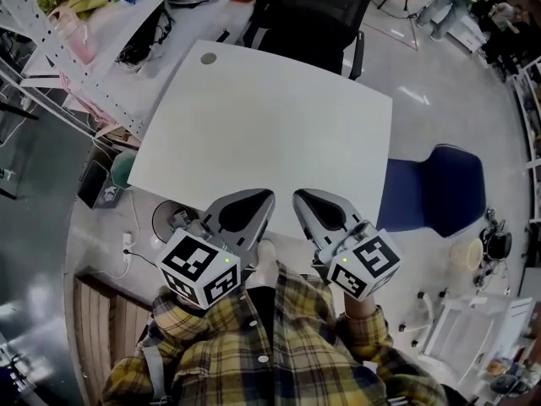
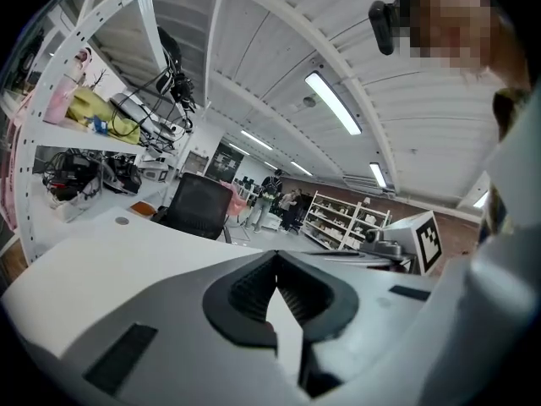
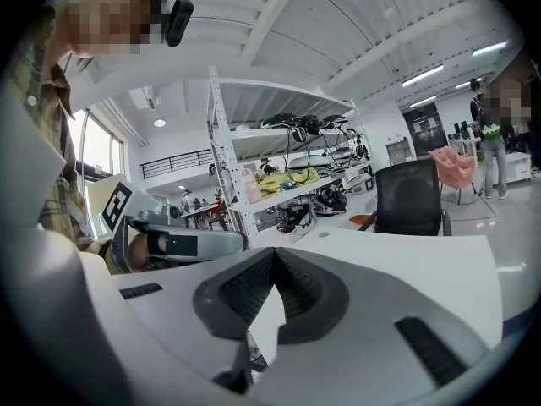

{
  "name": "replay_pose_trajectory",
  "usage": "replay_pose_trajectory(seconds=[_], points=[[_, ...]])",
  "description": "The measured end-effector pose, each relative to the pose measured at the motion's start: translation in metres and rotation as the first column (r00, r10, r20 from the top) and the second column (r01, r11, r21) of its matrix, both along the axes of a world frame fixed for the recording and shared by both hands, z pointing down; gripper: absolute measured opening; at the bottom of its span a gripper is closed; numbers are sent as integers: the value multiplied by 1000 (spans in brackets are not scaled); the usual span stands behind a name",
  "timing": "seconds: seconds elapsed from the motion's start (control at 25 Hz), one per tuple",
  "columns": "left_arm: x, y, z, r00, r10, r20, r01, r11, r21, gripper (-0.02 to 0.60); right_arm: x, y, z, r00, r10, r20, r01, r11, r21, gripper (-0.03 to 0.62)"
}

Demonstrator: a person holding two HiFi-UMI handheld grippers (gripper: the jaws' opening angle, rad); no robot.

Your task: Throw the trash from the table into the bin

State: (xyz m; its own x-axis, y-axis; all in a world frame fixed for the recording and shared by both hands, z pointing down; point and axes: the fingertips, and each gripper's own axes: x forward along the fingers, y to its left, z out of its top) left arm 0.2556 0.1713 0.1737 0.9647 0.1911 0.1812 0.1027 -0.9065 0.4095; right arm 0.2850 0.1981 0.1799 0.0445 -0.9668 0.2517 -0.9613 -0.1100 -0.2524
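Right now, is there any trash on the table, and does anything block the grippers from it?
No trash shows on the white table, only a small grey round cap near its far left corner, so nothing visible stands in the way. The left gripper and right gripper are both shut and empty at its near edge.

A yellow plaid shirt [image 1: 279, 353]; grey left tool [image 1: 267, 196] and right tool [image 1: 297, 195] bearing black-and-white marker cubes [image 1: 199, 267] [image 1: 368, 263].
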Motion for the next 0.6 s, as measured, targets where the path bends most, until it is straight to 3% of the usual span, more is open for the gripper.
replay_pose_trajectory(seconds=[0.6], points=[[1, 4, -2, 1000, 0, -1, 0, 1000, 17, 8, -1, -1, 1, 999, -25, -20, 25, 1000, -11, -2]])
